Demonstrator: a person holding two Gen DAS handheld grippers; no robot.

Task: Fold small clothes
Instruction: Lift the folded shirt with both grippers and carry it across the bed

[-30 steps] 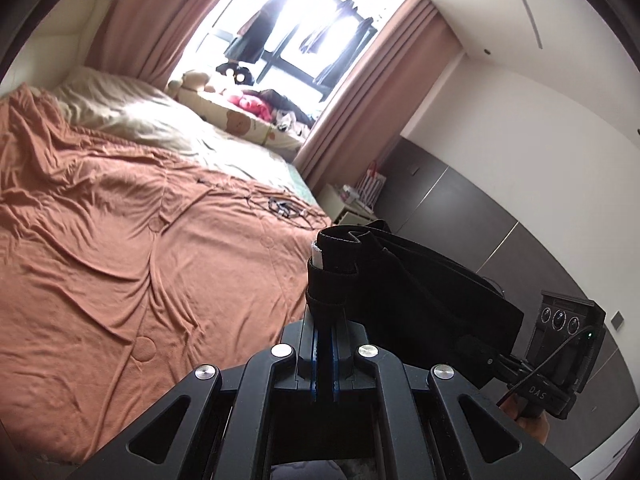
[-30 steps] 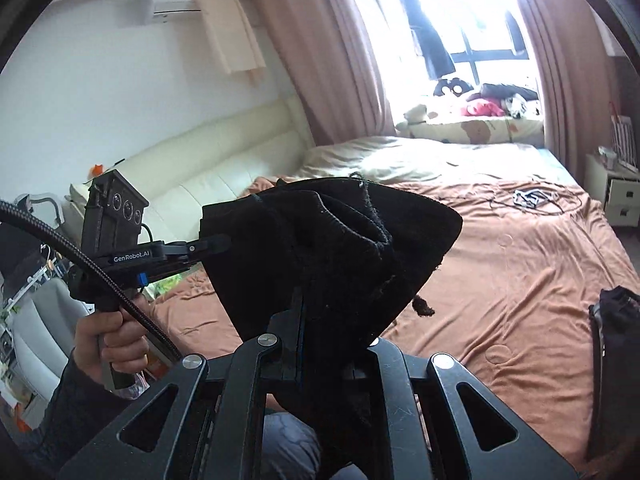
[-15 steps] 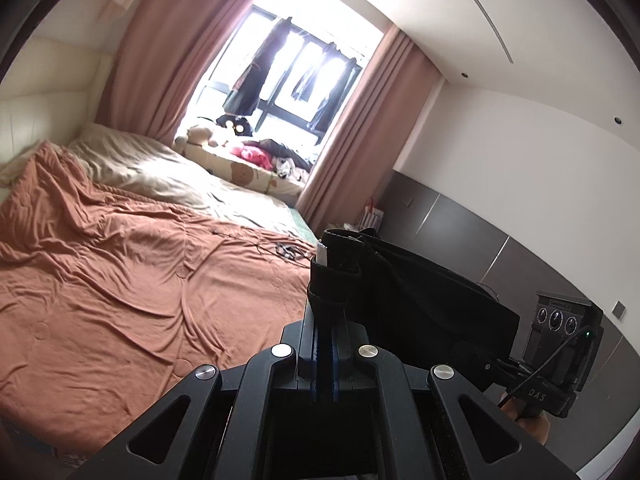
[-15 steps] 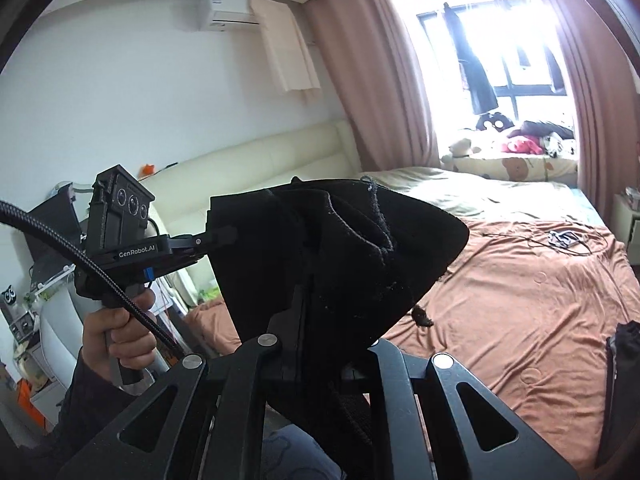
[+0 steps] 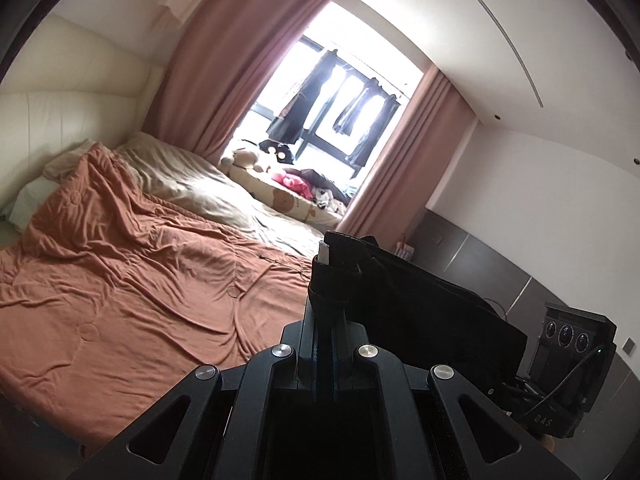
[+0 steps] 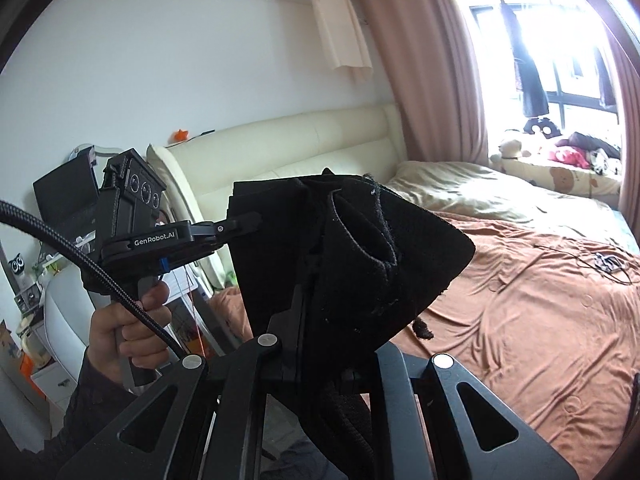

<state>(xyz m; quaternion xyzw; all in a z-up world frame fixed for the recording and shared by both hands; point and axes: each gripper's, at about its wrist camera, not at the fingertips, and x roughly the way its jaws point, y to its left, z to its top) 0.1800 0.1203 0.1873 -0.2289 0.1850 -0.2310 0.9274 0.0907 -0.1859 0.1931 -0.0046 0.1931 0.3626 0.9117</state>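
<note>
Cloth fills both my views: a small black garment (image 6: 352, 264) hangs in the air between my two claws, held up above the bed (image 5: 132, 280) rather than lying on it. My left claw (image 5: 325, 280) is clenched on one end of it, the fingers pressed together with the black fabric wrapped over their tips and a bit of white label showing at the top edge. From there the garment stretches off to the right toward my other tool. My right claw (image 6: 320, 264) grips the opposite end; its fingers are buried in bunched black folds, so I see only that the cloth is pinched there. In the right wrist view my left hand (image 6: 120, 332) wraps the handle of the left tool, whose tip bites the garment's far edge. Below lies the rumpled rust-brown blanket (image 6: 540, 312), with a beige sheet (image 5: 208, 188) beyond it toward the bright window (image 5: 340, 92).
</note>
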